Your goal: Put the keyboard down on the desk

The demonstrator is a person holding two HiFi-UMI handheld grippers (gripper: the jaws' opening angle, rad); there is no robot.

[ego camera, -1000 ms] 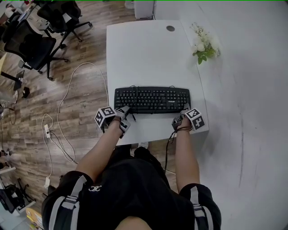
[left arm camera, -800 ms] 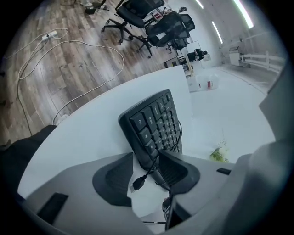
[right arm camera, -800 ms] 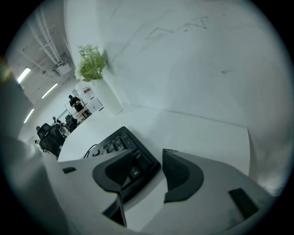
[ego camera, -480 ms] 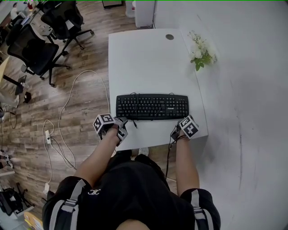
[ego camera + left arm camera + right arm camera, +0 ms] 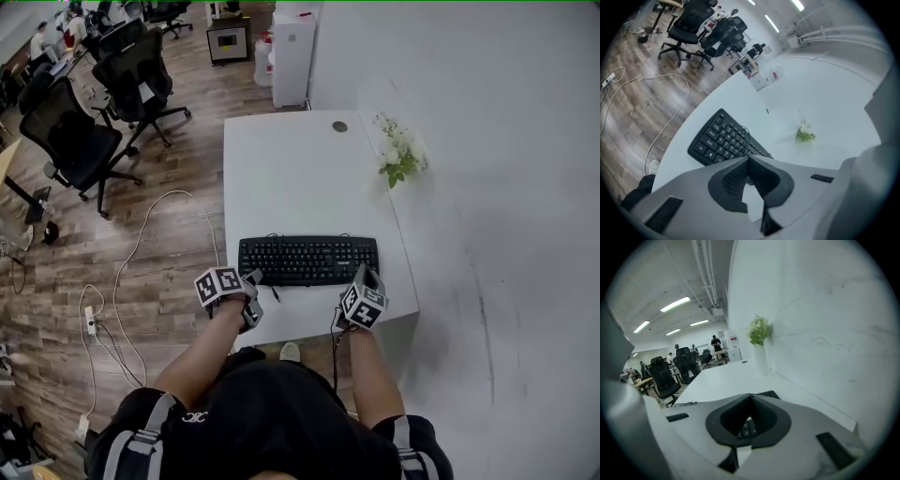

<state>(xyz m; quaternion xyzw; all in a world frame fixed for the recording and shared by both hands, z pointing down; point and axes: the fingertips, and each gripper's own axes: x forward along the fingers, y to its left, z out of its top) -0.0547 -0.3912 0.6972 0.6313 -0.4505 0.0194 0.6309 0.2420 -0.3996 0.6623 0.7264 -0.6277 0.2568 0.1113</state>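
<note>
The keyboard point(image 5: 307, 261) lay flat on the table point(image 5: 291, 178), lower centre: done, I judged. The left gripper point(image 5: 253, 280) and right gripper point(image 5: 366, 277) were pressed together, empty.

Keyboard point(image 5: 308, 260) on desk point(image 5: 281, 178), flowers point(image 5: 397, 156) behind right.

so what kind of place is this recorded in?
Most likely an open-plan office: black swivel chairs on a wood floor, a white desk with a black keyboard on it, and ceiling strip lights over more workstations further back.
</note>
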